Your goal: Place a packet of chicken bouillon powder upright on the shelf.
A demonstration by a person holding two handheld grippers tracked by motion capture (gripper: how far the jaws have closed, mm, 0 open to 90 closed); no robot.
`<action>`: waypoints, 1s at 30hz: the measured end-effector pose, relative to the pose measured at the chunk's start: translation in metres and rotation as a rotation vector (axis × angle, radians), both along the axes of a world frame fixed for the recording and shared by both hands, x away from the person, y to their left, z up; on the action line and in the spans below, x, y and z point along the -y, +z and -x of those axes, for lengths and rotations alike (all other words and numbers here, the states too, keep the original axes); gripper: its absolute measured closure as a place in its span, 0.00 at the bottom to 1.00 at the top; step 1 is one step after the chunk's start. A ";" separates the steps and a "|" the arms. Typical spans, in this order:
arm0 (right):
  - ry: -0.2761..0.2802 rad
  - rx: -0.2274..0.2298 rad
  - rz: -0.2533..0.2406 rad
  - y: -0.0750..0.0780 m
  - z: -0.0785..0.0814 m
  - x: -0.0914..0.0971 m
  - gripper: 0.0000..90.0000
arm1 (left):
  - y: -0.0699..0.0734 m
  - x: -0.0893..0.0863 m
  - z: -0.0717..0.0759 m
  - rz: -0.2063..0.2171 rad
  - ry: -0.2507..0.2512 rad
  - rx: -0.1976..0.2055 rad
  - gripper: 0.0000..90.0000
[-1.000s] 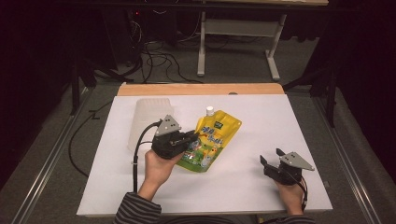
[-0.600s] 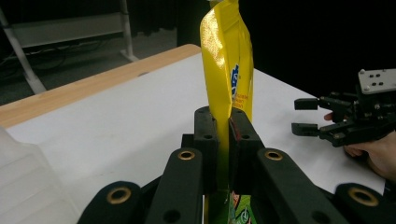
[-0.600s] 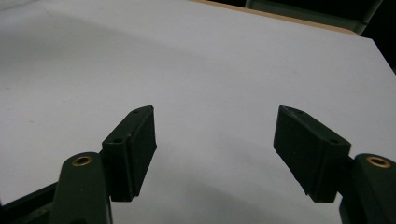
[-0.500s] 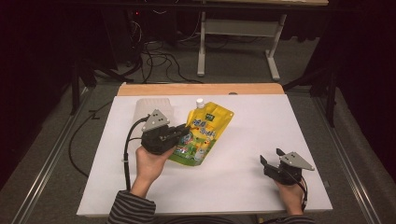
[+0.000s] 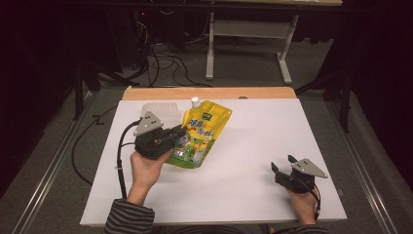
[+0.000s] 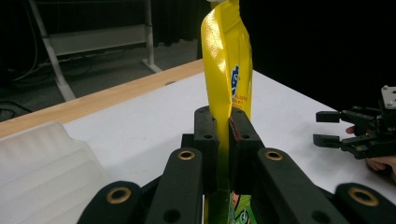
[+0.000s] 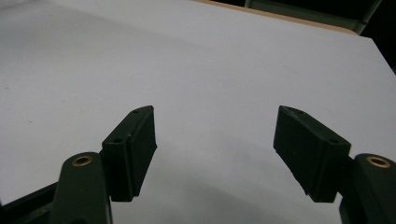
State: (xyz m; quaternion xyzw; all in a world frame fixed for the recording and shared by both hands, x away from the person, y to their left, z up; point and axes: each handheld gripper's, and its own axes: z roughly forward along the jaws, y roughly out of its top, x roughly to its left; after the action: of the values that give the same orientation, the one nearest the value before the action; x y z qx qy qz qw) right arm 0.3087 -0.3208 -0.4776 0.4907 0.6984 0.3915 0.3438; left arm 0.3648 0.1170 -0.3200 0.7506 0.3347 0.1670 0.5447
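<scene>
- carrying the pouch (image 5: 198,135) up and leftward since a second ago, we now have it near the clear tray (image 5: 160,108) (likely its destination).
- our left gripper (image 5: 176,138) stays clamped on the pouch's edge, hand low, jaws pointing right.
- our right gripper (image 5: 281,165) rests on the table (image 5: 253,146), jaws apart, holding nothing.

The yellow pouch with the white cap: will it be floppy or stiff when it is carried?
Probably floppy: the yellow pouch is thin film pinched flat in the left gripper. It may sag or swing. The white cap end looks heavier.
</scene>
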 end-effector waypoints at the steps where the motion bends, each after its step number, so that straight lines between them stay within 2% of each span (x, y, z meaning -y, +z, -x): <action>1: -0.001 -0.004 0.000 0.000 0.000 0.000 0.34 | 0.000 -0.002 0.000 0.000 0.002 0.001 0.94; 4: -0.001 0.000 0.000 0.000 0.000 0.000 0.34 | 0.002 -0.012 -0.001 0.019 0.033 0.007 0.94; 8: -0.001 0.000 0.000 0.000 0.000 0.000 0.34 | 0.005 -0.020 0.001 0.015 0.071 0.033 0.94; 15: -0.001 -0.002 0.005 0.000 0.000 -0.001 0.34 | 0.007 -0.034 0.001 0.020 0.112 0.037 0.94; 18: -0.001 -0.001 0.000 0.000 0.000 0.000 0.34 | 0.007 -0.039 0.000 0.008 0.138 0.043 0.94; 27: -0.007 -0.006 -0.004 0.000 0.000 -0.001 0.34 | 0.001 -0.052 -0.008 0.005 0.199 0.055 0.94; 30: -0.006 -0.003 0.000 0.000 0.000 0.000 0.34 | -0.003 -0.059 -0.012 0.002 0.236 0.058 0.94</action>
State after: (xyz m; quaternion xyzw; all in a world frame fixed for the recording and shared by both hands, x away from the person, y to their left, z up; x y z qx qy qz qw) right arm 0.3088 -0.3203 -0.4776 0.4933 0.6976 0.3897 0.3437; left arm 0.3772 0.1758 -0.3225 0.7003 0.4052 0.2514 0.5313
